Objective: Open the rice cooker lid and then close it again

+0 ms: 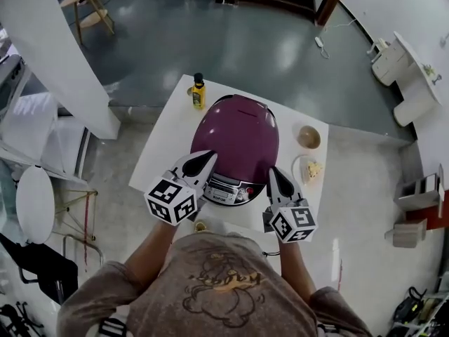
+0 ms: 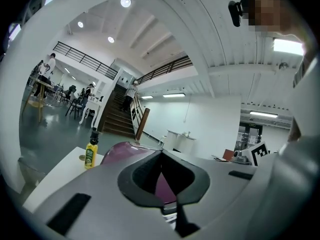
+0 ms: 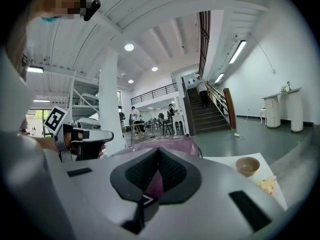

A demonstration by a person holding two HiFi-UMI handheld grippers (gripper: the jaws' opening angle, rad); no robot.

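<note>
Closed, the left gripper [image 1: 208, 156] and right gripper [image 1: 273, 172] point forward.

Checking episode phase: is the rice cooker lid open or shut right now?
Shut. In the head view the rice cooker lid lies flat and level on top, with no gap and no inner pot showing.

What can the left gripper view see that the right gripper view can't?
Only the left gripper view: a yellow bottle standing at the table's far corner, and the right gripper's marker cube off to the side.

Only the right gripper view: a small bowl, some pale food beside it, and the left gripper's marker cube.

Both: the purple rice cooker just beyond the closed jaws, the white table, and the dark staircase behind.
</note>
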